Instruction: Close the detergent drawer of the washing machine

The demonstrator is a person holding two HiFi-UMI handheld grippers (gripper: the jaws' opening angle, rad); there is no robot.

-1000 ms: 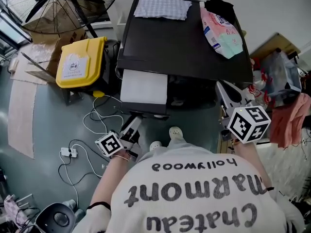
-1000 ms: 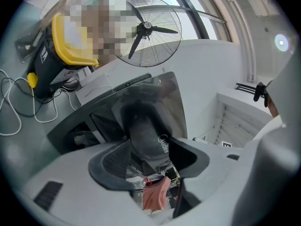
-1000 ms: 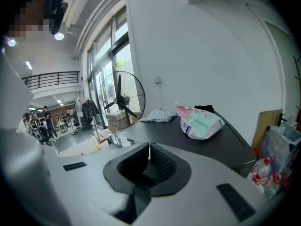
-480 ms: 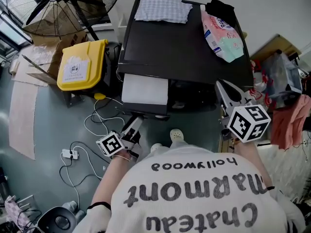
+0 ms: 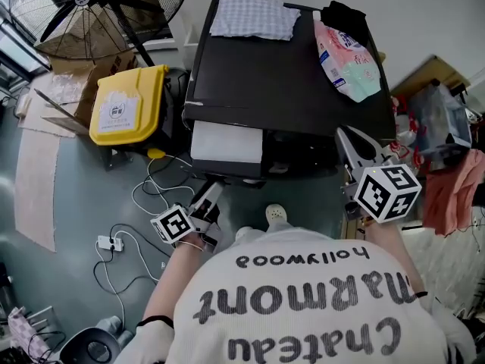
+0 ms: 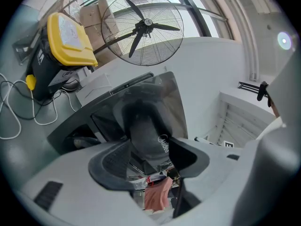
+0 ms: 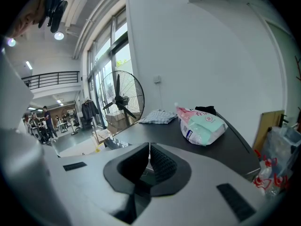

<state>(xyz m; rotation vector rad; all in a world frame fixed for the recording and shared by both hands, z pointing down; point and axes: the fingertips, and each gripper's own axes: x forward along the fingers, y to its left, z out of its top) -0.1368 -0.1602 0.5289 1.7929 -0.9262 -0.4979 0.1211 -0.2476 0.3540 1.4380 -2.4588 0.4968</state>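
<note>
At the front left corner of the black washing machine (image 5: 280,74), the white detergent drawer (image 5: 226,142) stands pulled out in the head view. A checked cloth (image 5: 254,16) and a pink-and-teal bag (image 5: 347,55) lie on the machine's top; the bag's print is too small to read. A yellow bin (image 5: 129,101) beside the machine bears a label I cannot read. The person's shirt (image 5: 303,302) reads "Chateau Marmont Hollywood", upside down. The left gripper (image 5: 210,193) sits near the drawer's front, apart from it. The right gripper (image 5: 356,146) is by the machine's right front corner.

The left gripper view shows its jaws spread, pinching nothing. Between them is a dark surface with lettering (image 6: 163,144) that looks like "Midea".

The right gripper view shows its pads pressed together at the tips and empty, above the machine's top.
</note>
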